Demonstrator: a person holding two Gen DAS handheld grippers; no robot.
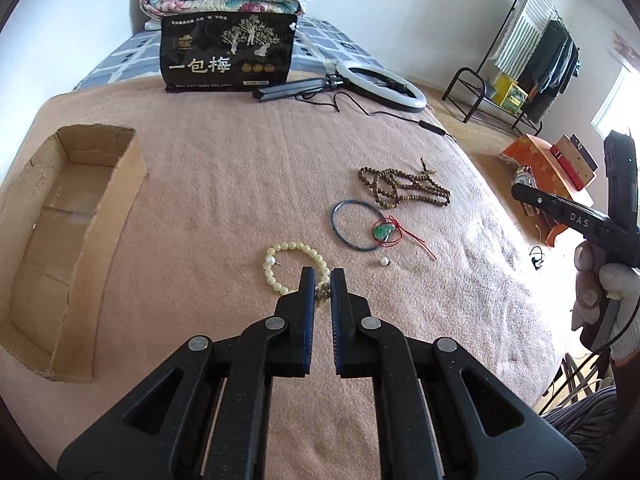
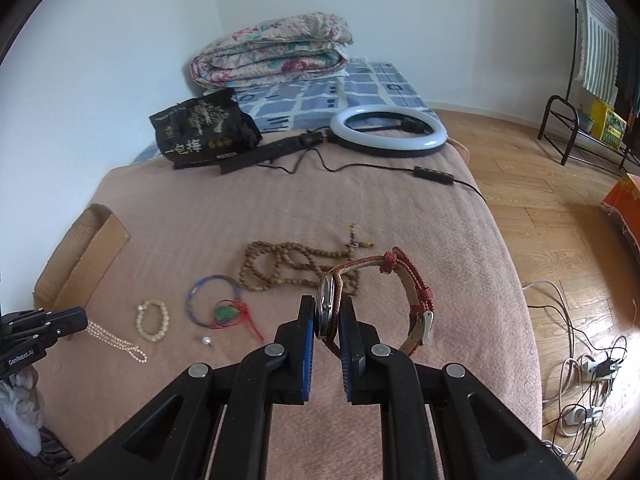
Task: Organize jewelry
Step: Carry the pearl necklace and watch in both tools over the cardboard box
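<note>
Above the bed (image 2: 280, 208), right gripper (image 2: 328, 316) jaws pinched a watch (image 2: 326, 304) edgewise; left gripper (image 2: 82, 318) clamped a pearl chain (image 2: 116, 342), which might snag.

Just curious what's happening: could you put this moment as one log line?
left gripper: shut on pearl chain | right gripper: shut on wristwatch | cardboard box: empty
</note>
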